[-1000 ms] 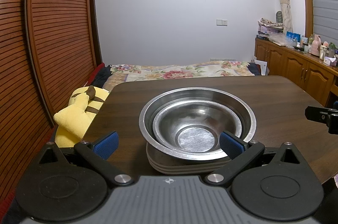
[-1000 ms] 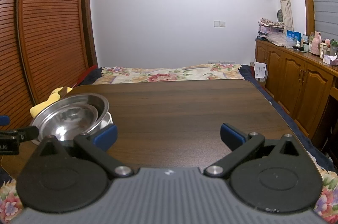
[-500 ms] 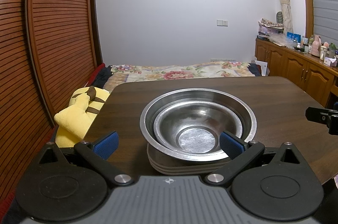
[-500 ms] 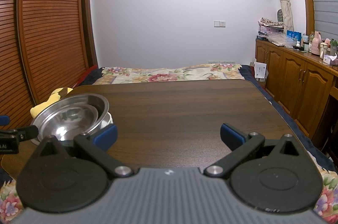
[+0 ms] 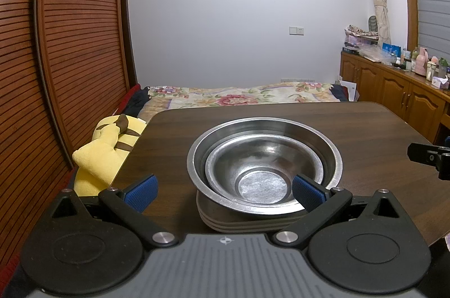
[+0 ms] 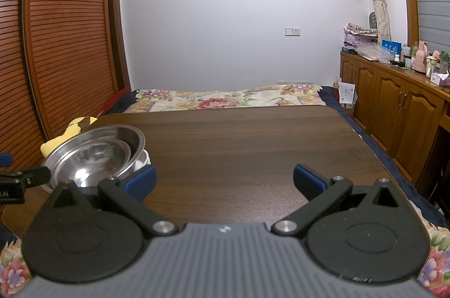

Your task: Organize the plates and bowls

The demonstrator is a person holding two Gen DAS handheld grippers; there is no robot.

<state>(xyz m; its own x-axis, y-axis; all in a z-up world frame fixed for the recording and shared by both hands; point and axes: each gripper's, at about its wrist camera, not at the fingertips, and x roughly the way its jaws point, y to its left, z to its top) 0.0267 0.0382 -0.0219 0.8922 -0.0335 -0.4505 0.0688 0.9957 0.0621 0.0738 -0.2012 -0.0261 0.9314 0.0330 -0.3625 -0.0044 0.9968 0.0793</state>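
Because the nested steel bowls [image 5: 264,171] atop stacked plates [image 5: 247,223] near the table's [image 5: 365,129] left edge look light, rigid and slick, both spread, empty grippers [image 5: 223,189] [image 6: 223,181] should pinch rims.

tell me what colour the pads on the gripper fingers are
Blue pads on black fingers, on both grippers; clearest in the left wrist view.
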